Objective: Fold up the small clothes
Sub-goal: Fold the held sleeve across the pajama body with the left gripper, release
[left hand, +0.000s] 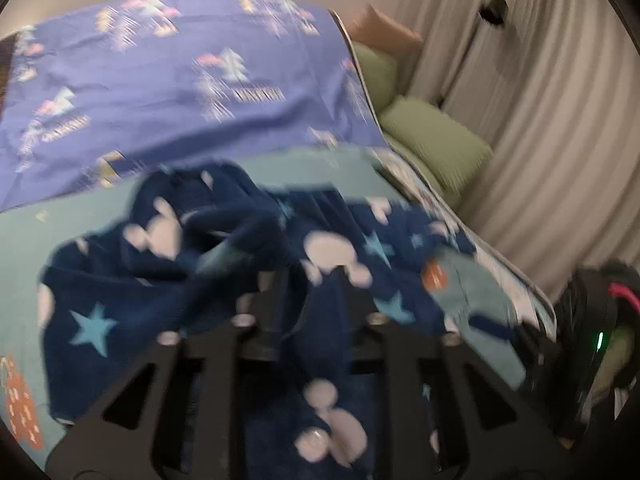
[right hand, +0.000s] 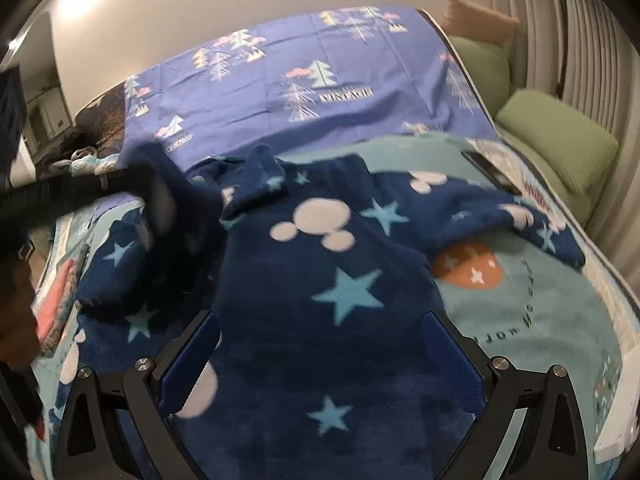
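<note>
The navy fleece garment with pale stars and mouse-head shapes (right hand: pixel 320 264) lies crumpled on the teal bed cover (right hand: pixel 540 312); a fold of it runs between the left hand-held gripper's (left hand: pixel 310 280) narrowly parted fingers, grip uncertain through blur, while the right hand-held gripper (right hand: pixel 320 332) hovers released above it. The cloth should be spread flat before creasing. Beyond the garment lie a purple tree-print sheet (right hand: pixel 280 92), green cushions (right hand: pixel 560 140) and pale curtains (left hand: pixel 540 100).

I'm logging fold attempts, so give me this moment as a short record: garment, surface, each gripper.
garment: navy fleece garment with white mouse-head shapes and pale blue stars, crumpled, not yet folded
surface: teal blanket with an orange disc
left gripper: fabric between its fingers; grip too blurred to tell
right gripper: open over the garment, holding nothing
beyond: purple tree-print sheet; green cushions
</note>
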A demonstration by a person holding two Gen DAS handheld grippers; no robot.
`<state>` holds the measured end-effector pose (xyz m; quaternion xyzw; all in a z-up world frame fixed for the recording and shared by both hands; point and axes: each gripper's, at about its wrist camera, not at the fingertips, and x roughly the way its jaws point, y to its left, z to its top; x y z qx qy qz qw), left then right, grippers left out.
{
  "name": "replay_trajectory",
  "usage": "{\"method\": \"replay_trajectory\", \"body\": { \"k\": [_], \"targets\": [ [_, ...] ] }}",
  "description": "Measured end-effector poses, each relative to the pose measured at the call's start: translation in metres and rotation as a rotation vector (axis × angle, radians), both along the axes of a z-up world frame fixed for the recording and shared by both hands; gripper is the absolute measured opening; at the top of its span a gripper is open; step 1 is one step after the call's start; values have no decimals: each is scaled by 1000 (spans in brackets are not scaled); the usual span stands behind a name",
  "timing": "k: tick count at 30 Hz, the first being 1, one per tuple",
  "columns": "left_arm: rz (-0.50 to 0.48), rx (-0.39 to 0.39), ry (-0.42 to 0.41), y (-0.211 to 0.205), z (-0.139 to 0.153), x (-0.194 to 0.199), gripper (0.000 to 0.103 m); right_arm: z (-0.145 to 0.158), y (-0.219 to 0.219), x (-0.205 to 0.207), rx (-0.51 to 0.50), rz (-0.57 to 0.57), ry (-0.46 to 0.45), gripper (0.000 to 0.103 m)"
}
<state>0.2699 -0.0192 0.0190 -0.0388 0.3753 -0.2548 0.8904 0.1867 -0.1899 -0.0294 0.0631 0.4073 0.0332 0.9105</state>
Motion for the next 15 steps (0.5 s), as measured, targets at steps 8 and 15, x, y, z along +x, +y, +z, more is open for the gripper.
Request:
{"method": "replay_trajectory", "body": {
  "k": [8, 15],
  "targets": [
    [159, 108, -194, 58, 14, -42, 73, -15, -14, 16, 140, 53, 81, 103],
    [287, 374, -165, 102, -29, -60, 76, -33, -1, 45, 183, 138, 139, 103]
  ]
}}
